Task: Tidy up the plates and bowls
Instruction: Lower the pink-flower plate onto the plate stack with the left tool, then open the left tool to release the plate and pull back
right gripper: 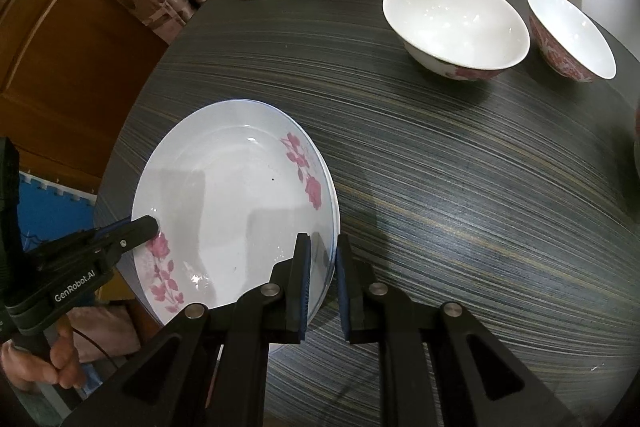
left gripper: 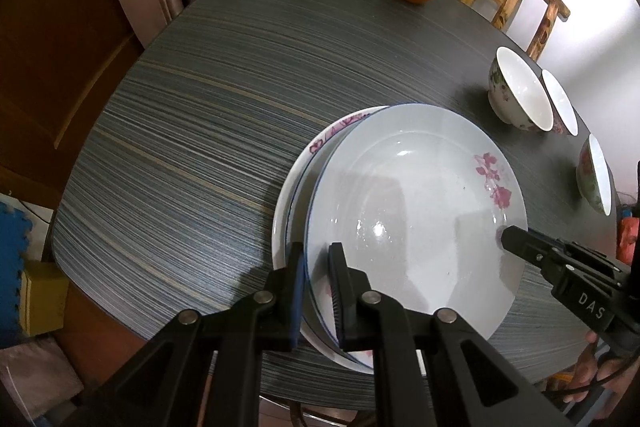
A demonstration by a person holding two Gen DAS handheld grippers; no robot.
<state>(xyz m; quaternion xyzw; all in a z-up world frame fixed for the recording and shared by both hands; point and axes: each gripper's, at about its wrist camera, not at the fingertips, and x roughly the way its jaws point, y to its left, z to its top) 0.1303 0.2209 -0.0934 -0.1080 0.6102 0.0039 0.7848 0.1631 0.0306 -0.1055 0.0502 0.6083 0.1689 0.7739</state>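
- White top plate [left gripper: 416, 211] with pink flowers sits on another plate [left gripper: 296, 187], on the striped dark table [left gripper: 180, 147].
- Left gripper [left gripper: 316, 267] pinches its near rim.
- Right gripper [right gripper: 324, 259] pinches the other rim.
- Three bowls [right gripper: 456, 23] stand well apart.

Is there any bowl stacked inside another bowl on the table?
No, in the right wrist view the two bowls stand side by side on the table, each empty.

both wrist cameras look steeply down, close, sharing the top plate [left gripper: 416, 211].
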